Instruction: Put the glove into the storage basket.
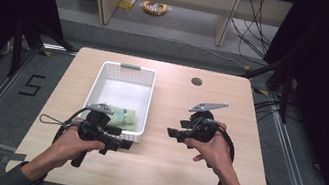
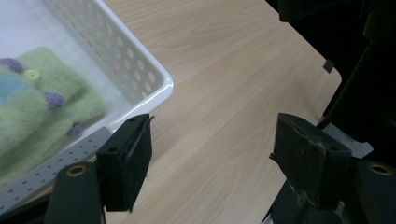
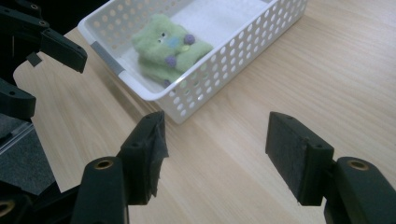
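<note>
Green felt toy [image 3: 169,47] lies folded in the near end of the white basket [image 1: 104,78] on the surface, both tools, left [image 1: 121,143] and right [image 1: 173,133], open and empty beside it, so placing looks finished and next comes drawing both hands clear.

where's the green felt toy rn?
The green felt toy lies inside the white basket, at its near end in the high view, left of table centre. It is just beyond the left gripper; nothing grips it.
</note>
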`<state>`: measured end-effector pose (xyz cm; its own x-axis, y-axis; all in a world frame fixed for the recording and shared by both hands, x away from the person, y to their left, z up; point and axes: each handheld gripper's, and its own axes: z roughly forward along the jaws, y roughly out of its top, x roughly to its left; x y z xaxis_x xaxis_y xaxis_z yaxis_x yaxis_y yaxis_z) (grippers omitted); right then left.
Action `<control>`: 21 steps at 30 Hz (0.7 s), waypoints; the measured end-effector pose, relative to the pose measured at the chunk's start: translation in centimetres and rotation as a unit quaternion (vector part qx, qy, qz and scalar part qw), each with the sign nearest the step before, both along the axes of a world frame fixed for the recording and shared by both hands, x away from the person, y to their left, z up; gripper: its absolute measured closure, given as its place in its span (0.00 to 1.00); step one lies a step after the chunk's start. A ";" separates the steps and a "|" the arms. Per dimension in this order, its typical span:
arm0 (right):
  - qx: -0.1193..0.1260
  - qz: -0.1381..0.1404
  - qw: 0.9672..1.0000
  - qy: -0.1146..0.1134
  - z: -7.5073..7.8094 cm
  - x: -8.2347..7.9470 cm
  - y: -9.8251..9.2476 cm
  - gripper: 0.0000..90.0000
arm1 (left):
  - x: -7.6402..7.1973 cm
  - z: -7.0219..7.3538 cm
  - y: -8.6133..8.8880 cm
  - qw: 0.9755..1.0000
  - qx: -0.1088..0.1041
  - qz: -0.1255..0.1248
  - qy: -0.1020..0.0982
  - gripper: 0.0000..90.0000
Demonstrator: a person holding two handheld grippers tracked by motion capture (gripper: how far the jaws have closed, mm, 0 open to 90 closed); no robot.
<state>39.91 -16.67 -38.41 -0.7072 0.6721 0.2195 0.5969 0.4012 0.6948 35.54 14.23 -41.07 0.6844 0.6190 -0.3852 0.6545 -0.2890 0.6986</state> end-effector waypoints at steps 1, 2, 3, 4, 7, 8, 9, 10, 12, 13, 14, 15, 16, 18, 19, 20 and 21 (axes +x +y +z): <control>0.003 -0.005 1.000 0.001 -0.1 -0.3 -0.1 0.43 | -0.1 -0.1 -0.1 1.000 0.000 -0.002 0.000 0.31; 0.000 -0.001 1.000 -0.001 -0.1 -0.3 -0.3 0.43 | -0.1 -0.3 -0.2 1.000 0.002 -0.005 -0.004 0.31; 0.000 -0.001 1.000 0.000 -0.2 -0.4 -0.5 0.43 | -0.2 -0.6 -0.3 1.000 0.001 -0.007 -0.003 0.31; 0.001 0.003 1.000 0.000 -0.3 -0.5 -0.7 0.43 | -0.2 -0.8 -0.3 1.000 0.004 -0.007 -0.002 0.31; 0.007 0.002 1.000 0.002 -0.6 -1.0 -1.3 0.42 | -0.5 -1.5 -0.6 1.000 0.009 -0.004 -0.019 0.30; 0.006 0.005 1.000 -0.001 -0.8 -1.0 -1.5 0.41 | -0.5 -1.7 -0.7 1.000 0.007 -0.006 -0.021 0.30; 0.006 0.003 1.000 0.009 -0.8 -1.2 -1.5 0.41 | -0.7 -1.9 -0.8 1.000 0.008 -0.003 -0.022 0.30; 0.011 0.001 1.000 0.008 -0.9 -1.4 -1.7 0.41 | -0.8 -2.2 -0.9 1.000 0.007 -0.008 -0.018 0.30; 0.012 0.004 1.000 0.000 -1.1 -1.5 -2.1 0.40 | -1.0 -2.6 -1.1 1.000 0.006 -0.011 -0.019 0.29; 0.015 0.000 1.000 0.004 -1.2 -1.6 -2.2 0.40 | -1.2 -2.9 -1.2 1.000 0.014 -0.013 -0.024 0.29; 0.016 0.002 1.000 -0.001 -1.3 -1.6 -2.4 0.39 | -1.3 -3.1 -1.3 0.999 0.019 -0.013 -0.026 0.29; 0.017 0.002 1.000 -0.002 -1.4 -1.7 -2.5 0.39 | -1.5 -3.3 -1.5 0.999 0.022 -0.013 -0.027 0.29; 0.017 0.002 1.000 -0.002 -1.5 -1.8 -2.7 0.39 | -1.6 -3.6 -1.6 0.999 0.023 -0.017 -0.026 0.29; 0.017 -0.007 1.000 0.001 -1.7 -2.3 -3.0 0.38 | -1.9 -4.1 -1.9 0.999 0.029 -0.022 -0.030 0.28; 0.017 -0.005 1.000 0.002 -1.8 -2.4 -3.0 0.38 | -2.0 -4.3 -2.0 0.999 0.025 -0.020 -0.032 0.28; 0.010 -0.003 1.000 -0.010 -1.9 -2.5 -3.2 0.38 | -2.2 -4.5 -2.1 0.999 0.028 -0.017 -0.033 0.28; 0.019 -0.003 1.000 -0.003 -2.0 -2.7 -3.1 0.38 | -2.3 -4.6 -2.2 0.999 0.028 -0.019 -0.034 0.28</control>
